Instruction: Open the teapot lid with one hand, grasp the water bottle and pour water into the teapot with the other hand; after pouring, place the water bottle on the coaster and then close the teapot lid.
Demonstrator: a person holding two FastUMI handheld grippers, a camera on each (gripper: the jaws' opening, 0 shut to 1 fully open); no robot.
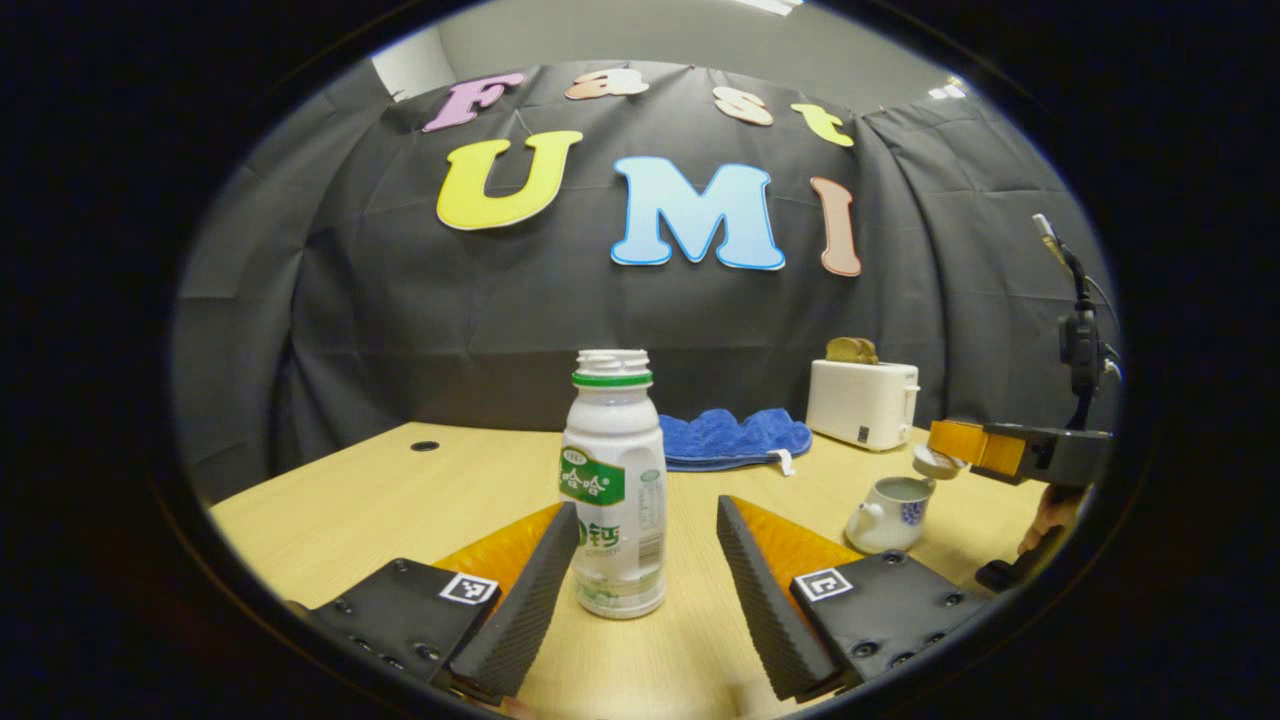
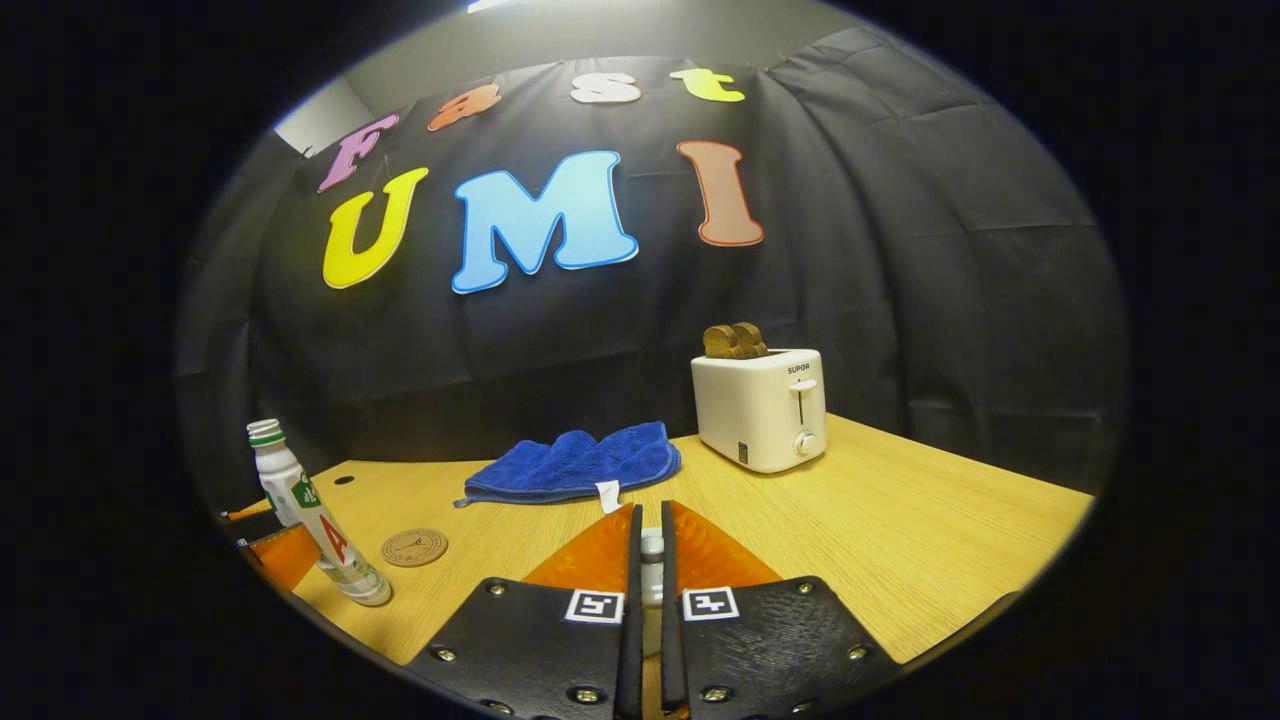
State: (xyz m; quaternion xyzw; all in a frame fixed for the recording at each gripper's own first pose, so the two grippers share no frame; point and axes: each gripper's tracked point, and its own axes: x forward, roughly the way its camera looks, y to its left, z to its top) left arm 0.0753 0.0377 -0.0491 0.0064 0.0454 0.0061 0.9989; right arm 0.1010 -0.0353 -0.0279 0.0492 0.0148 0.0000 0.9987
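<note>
Two grippers: both are working at once, one per hand.
Left gripper (image 1: pixel 645 570): its fingers are standing wide apart, flanking the water bottle (image 1: pixel 613 485) without touching it; they are holding nothing yet.
Bottle position: it is standing upright on the table (image 1: pixel 350 510), long axis vertical, cap off, directly ahead between the left fingers and slightly nearer the left one.
Key relation: the bottle is lying dead centre of the left gripper's opening, so the left hand is clearly the nearer one; closing looks like the next need, judging by the gap on both sides.
Right gripper (image 2: pixel 648 590): its fingers are pressing nearly together on a small pale knob, which I take to be the teapot lid (image 1: pixel 938 460); the left gripper view is showing it lifted just above the pot.
Teapot (image 1: pixel 890 512): it is sitting open near the table's right edge, spout pointing toward the bottle.
Coaster (image 2: pixel 414 546): it is lying flat just beside the bottle, toward the table's middle.
Counts: one bottle, one teapot, one lid, one coaster, one blue cloth (image 2: pixel 575 462), one toaster (image 2: pixel 760 408) toward the back.
</note>
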